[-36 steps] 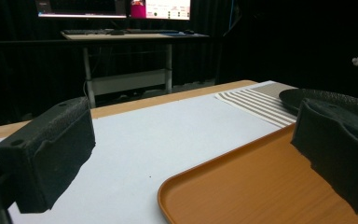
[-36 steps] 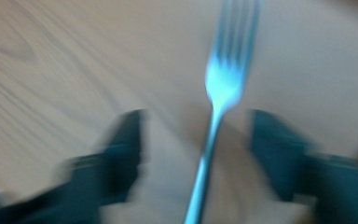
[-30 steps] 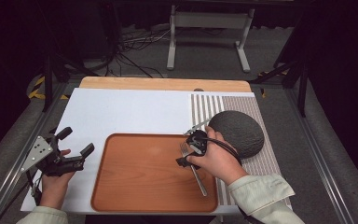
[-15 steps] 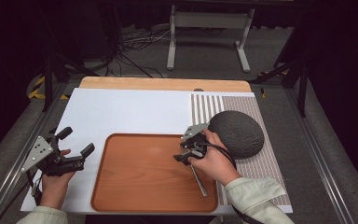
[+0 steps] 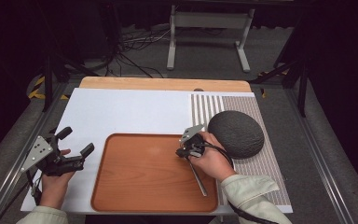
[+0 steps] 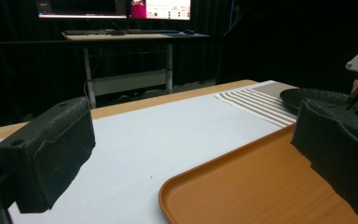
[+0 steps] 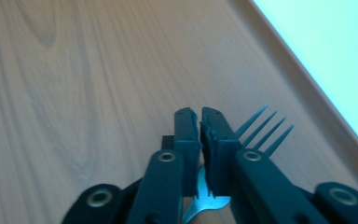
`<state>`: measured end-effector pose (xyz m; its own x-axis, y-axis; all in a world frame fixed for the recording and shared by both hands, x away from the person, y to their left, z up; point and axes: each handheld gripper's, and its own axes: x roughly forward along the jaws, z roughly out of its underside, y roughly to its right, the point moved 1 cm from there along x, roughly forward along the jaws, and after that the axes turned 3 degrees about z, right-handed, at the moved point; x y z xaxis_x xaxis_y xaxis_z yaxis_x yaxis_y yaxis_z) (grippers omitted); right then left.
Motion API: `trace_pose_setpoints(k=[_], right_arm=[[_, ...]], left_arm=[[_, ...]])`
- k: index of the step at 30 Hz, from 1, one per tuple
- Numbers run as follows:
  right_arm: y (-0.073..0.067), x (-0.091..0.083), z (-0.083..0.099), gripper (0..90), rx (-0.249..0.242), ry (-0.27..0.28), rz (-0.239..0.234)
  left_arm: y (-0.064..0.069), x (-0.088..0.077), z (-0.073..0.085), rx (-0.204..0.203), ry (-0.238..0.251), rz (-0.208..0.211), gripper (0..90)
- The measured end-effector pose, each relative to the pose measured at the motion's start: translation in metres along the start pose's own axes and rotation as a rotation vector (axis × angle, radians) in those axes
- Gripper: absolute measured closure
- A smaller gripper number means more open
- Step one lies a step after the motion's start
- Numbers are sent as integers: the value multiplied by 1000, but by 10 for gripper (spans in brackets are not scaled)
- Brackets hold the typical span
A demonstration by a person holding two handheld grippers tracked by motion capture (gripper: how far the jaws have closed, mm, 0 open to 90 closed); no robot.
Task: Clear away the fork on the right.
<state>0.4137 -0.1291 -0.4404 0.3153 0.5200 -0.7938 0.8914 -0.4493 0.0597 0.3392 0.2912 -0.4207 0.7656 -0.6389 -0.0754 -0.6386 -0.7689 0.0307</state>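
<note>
Right gripper view shows the right gripper (image 7: 200, 116) with its jaws just closed on the neck of a silver metal fork (image 7: 261, 128), tines poking past them low over the tray. By the look of it, the grasp is made and the lift is left. On the high view the brown wooden tray (image 5: 140, 186) carries the fork and nothing else. The left gripper (image 5: 77, 144) waits open, empty, beside the tray.

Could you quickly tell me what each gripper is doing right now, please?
Left gripper: open, holding nothing, beside the tray.
Right gripper: has just closed on the fork over the tray.
</note>
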Motion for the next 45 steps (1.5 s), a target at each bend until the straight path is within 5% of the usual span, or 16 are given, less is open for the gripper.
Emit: trace_pose_setpoints(k=[17,45], right_arm=[[3,5,3,900,-9,-29,25],[25,-9,20,900,53,-65,109]], left_arm=[[0,0,0,-2,3,-1,2],[0,0,0,-1,2,0,2]])
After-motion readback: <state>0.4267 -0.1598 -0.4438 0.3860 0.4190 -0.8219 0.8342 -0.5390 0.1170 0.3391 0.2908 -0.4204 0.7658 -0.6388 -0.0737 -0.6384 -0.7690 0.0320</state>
